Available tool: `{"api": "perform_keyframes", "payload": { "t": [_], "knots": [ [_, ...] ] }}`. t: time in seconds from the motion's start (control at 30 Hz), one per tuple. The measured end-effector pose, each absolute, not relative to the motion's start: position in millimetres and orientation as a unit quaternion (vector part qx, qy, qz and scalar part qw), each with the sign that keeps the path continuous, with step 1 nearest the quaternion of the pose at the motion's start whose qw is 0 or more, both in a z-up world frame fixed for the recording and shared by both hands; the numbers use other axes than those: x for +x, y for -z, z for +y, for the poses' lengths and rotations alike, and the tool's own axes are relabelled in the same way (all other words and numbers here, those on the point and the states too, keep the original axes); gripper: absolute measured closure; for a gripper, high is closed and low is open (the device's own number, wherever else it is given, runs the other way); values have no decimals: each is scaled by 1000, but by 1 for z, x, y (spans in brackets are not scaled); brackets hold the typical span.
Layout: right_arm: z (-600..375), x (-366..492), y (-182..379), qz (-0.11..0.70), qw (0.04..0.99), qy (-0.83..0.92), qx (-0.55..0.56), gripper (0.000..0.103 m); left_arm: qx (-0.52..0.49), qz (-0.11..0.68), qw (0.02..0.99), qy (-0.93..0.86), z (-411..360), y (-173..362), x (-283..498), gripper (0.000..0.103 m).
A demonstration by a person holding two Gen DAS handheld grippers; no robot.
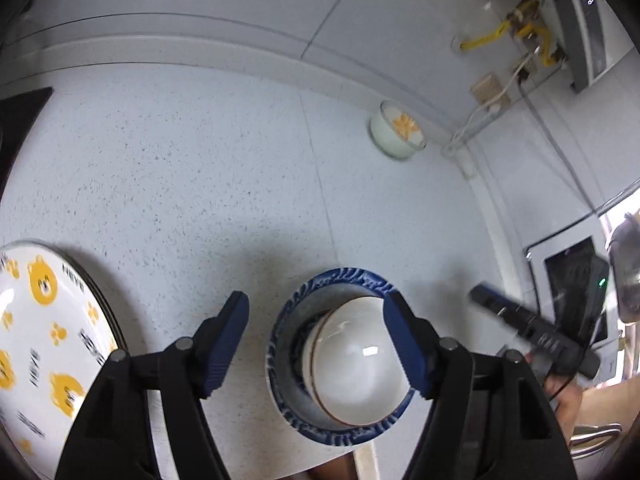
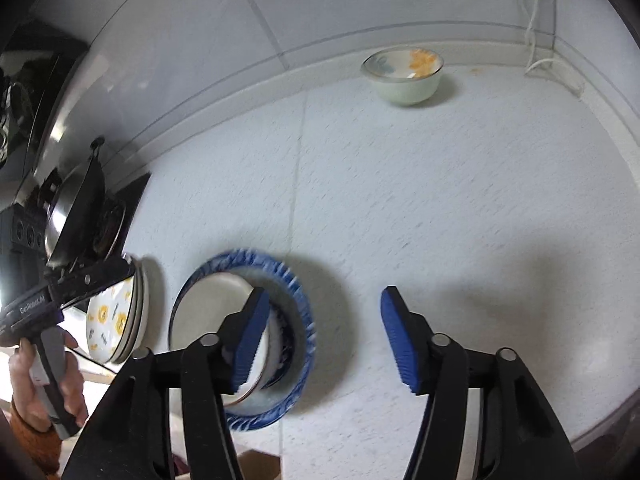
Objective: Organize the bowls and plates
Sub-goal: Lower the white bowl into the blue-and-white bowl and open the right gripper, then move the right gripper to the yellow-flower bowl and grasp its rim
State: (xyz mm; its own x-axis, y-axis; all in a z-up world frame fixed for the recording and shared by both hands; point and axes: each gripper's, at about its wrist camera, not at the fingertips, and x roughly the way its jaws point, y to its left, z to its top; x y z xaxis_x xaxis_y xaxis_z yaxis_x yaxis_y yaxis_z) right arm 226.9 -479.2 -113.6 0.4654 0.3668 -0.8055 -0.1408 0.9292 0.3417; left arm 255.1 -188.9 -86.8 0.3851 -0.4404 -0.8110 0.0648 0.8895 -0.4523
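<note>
White bowl [image 1: 356,364] sits nested in the blue-rimmed bowl [image 1: 340,432], both tools gaping and empty above the bench [image 1: 200,160]; next, I judge, fetch the floral bowl [image 2: 404,76].

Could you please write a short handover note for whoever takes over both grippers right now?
Left gripper: open, nothing between its fingers, above the nested bowls.
Right gripper: open, holding nothing, over bare counter just right of the bowls.
Done: the white bowl sits inside the blue-rimmed bowl near the front edge. A stack of bear-print plates lies to their left.
Left: the pale green bowl with orange flowers stands alone by the back wall; it probably goes with the other bowls next. The right gripper looks better placed to fetch it.
</note>
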Motion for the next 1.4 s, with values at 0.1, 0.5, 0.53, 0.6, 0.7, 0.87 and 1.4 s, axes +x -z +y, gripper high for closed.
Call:
{"api": "perform_keyframes", "payload": {
  "t": [0.1, 0.5, 0.53, 0.6, 0.7, 0.87, 1.4],
  "knots": [
    [-507, 251, 97, 471, 863, -131, 129, 39, -146, 536, 823, 119, -194, 79, 293, 35],
    [-572, 427, 95, 472, 864, -105, 141, 24, -130, 564, 799, 161, -296, 111, 503, 35],
    [-571, 441, 102, 480, 859, -108, 142, 24, -133, 568, 795, 165, -305, 118, 517, 36],
    [-568, 469, 116, 493, 849, -115, 149, 24, -135, 574, 789, 173, -323, 130, 544, 36],
    [-567, 500, 136, 512, 840, -109, 144, 24, -140, 583, 781, 177, -344, 147, 573, 42],
    [-565, 538, 166, 534, 825, -108, 151, 41, -148, 601, 767, 170, -366, 172, 601, 54],
    [-553, 533, 174, 562, 803, -114, 162, 84, -177, 627, 737, 181, -383, 175, 575, 90]
  ]
}}
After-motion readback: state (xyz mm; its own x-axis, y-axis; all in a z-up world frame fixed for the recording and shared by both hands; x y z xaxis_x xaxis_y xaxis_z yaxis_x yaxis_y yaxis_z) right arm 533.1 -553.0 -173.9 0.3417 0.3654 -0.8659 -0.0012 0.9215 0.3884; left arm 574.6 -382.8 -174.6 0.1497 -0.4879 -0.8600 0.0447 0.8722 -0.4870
